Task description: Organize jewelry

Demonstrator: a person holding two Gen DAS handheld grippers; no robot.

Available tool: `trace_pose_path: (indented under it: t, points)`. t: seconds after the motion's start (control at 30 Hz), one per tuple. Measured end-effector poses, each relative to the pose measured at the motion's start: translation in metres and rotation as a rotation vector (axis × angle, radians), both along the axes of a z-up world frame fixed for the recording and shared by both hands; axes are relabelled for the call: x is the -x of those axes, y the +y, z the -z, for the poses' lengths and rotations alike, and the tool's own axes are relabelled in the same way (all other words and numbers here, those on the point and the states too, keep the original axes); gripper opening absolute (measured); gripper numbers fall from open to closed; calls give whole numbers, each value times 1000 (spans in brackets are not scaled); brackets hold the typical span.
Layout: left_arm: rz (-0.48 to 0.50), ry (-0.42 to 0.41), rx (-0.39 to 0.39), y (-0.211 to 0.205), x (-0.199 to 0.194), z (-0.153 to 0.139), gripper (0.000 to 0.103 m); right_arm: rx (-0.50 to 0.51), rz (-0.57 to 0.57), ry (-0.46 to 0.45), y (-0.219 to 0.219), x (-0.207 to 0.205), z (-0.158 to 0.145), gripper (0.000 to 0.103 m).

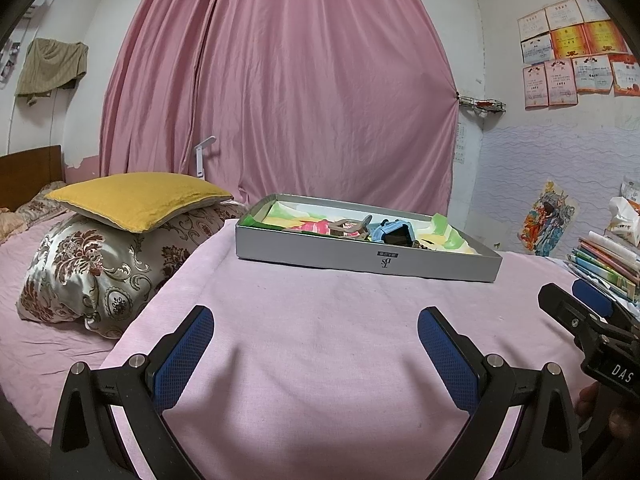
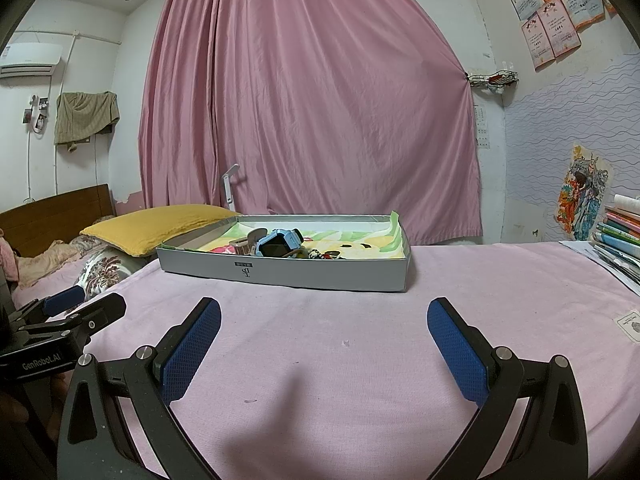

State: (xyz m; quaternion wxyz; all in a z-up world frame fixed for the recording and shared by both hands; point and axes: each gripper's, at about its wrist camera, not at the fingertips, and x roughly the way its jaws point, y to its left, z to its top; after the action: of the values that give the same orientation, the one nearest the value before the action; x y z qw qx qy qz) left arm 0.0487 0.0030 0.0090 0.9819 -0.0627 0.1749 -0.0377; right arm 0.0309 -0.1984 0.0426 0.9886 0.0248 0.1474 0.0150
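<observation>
A shallow grey box (image 1: 360,258) (image 2: 288,276) lined with a colourful cloth rests on the pink-covered table. Inside lie a blue smartwatch (image 1: 394,232) (image 2: 280,242), a tan hair clip (image 1: 348,226) (image 2: 250,242) and small dark trinkets (image 2: 324,255). My left gripper (image 1: 316,320) hovers open over the pink cloth, well short of the box, nothing between its blue pads. My right gripper (image 2: 324,312) is open too, equally short of the box and empty. Each gripper shows at the edge of the other's view: the right one (image 1: 576,304), the left one (image 2: 76,300).
A yellow cushion (image 1: 136,200) on a patterned pillow (image 1: 104,272) lies left of the table on the bed. Stacked books (image 1: 604,264) (image 2: 620,232) sit at the right edge. A pink curtain (image 1: 280,80) hangs behind. A small label (image 2: 630,326) lies on the cloth at right.
</observation>
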Motion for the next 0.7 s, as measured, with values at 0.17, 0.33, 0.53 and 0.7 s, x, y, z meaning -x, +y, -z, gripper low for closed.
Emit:
trace_pose_path:
  t: [0.17, 0.33, 0.53, 0.7]
  points:
    - [0, 0, -2, 0, 0, 0, 102, 0, 0, 0, 0, 0, 0, 101]
    - [0, 0, -3, 1, 0, 0, 102, 0, 0, 0, 0, 0, 0, 101]
    - [0, 0, -4, 1, 0, 0, 102, 0, 0, 0, 0, 0, 0, 101]
    - [-2, 0, -9, 1, 0, 0, 102, 0, 0, 0, 0, 0, 0, 101]
